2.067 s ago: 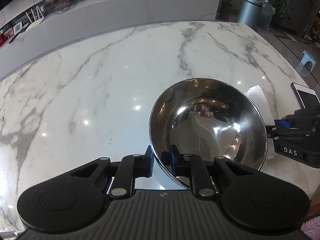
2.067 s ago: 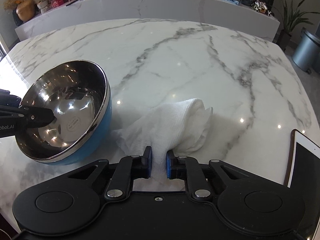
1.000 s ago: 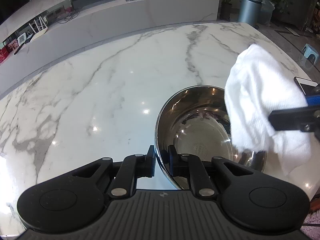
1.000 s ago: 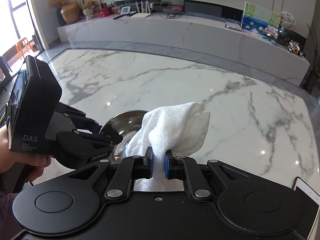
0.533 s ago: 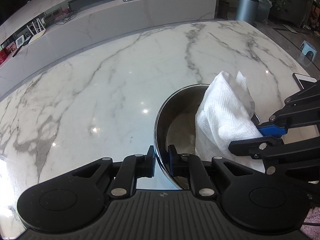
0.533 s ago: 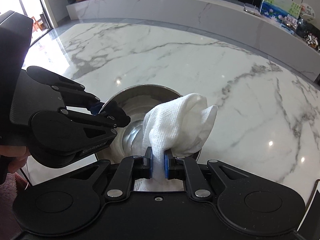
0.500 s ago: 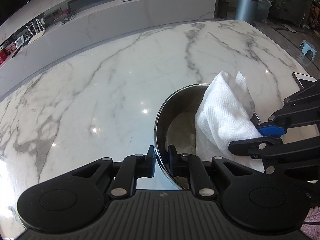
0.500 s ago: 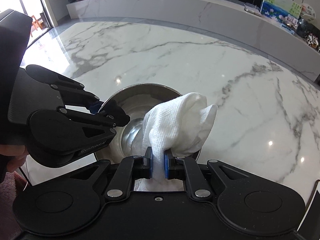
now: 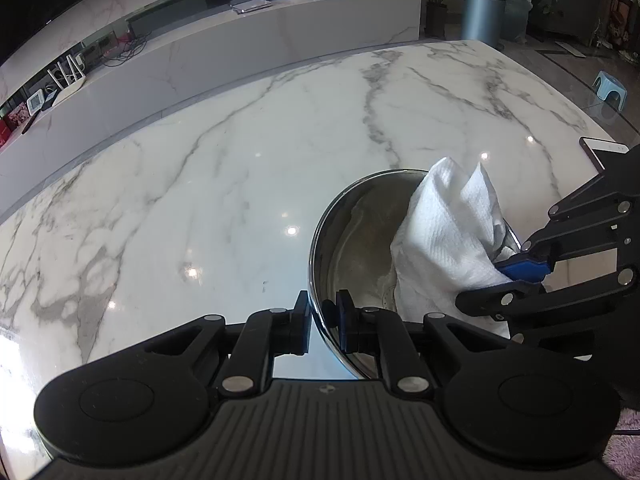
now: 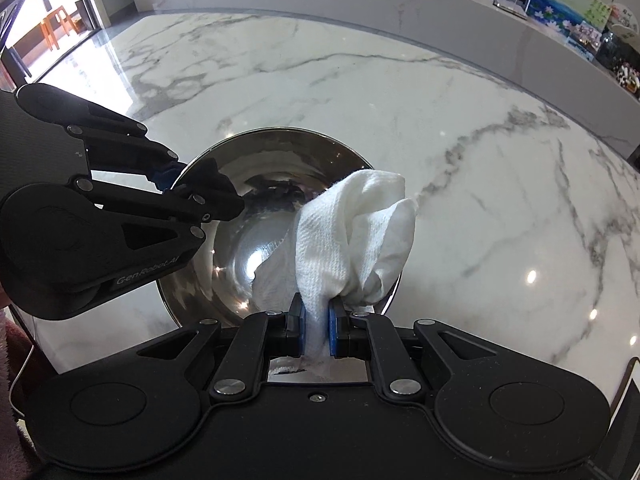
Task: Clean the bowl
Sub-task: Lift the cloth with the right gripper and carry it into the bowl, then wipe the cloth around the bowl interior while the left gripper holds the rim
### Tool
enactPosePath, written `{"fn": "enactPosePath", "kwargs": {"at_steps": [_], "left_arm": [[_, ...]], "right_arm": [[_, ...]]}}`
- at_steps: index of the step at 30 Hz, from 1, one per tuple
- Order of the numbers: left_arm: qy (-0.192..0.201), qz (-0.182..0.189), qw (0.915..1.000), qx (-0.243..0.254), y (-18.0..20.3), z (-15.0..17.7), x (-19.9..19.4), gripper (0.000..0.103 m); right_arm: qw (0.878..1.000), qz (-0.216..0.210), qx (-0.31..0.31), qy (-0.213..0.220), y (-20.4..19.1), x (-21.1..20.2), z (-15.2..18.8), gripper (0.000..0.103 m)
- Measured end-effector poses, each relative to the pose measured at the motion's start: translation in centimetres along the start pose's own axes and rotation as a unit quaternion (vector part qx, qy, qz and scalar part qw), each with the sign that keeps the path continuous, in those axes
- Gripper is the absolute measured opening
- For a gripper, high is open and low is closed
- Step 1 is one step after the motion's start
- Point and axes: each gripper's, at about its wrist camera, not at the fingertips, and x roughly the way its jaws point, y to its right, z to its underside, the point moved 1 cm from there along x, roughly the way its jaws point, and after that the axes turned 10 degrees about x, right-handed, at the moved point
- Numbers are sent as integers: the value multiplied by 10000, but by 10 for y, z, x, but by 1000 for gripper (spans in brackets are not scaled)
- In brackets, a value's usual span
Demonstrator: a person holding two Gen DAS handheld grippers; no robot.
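A shiny steel bowl (image 9: 352,248) (image 10: 272,184) stands on the marble table (image 9: 240,168). My left gripper (image 9: 323,320) is shut on the bowl's near rim, one finger inside and one outside; in the right wrist view it (image 10: 176,184) clamps the left rim. My right gripper (image 10: 316,328) is shut on a white cloth (image 10: 348,236). The cloth (image 9: 444,240) hangs down into the bowl on its right side and touches the inner wall. In the left wrist view the right gripper (image 9: 516,268) comes in from the right over the bowl.
A phone (image 9: 600,152) lies at the table's right edge, its corner (image 10: 630,368) showing low at the right. Beyond the table run a long marble counter (image 9: 240,56) with pictures and routers, a bin (image 9: 482,12) and a plant. A sleeve (image 10: 12,344) shows at the left.
My right gripper has come down with the cloth, from above the bowl to inside it. The left gripper and the bowl have stayed put.
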Motion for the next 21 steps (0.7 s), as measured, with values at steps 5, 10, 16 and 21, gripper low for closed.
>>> {"fn": "enactPosePath", "kwargs": {"at_steps": [5,10,16,21], "left_arm": [[2,-23,10000,45,1,0,0,12],[-3,-28,10000,45,2,0,0,12],[-35,-70,10000,60,4,0,1,13],[-45,-92,9999,60,4,0,2,13]], "right_arm": [[9999,64,-121,-42,-3,3,-2,9],[9998,85,-161,23,-7,-1,-4,13],[9996,53,-199,199,-12,-13,-7,33],[9988,117,-215,429,-14,-19,-16,39]]}}
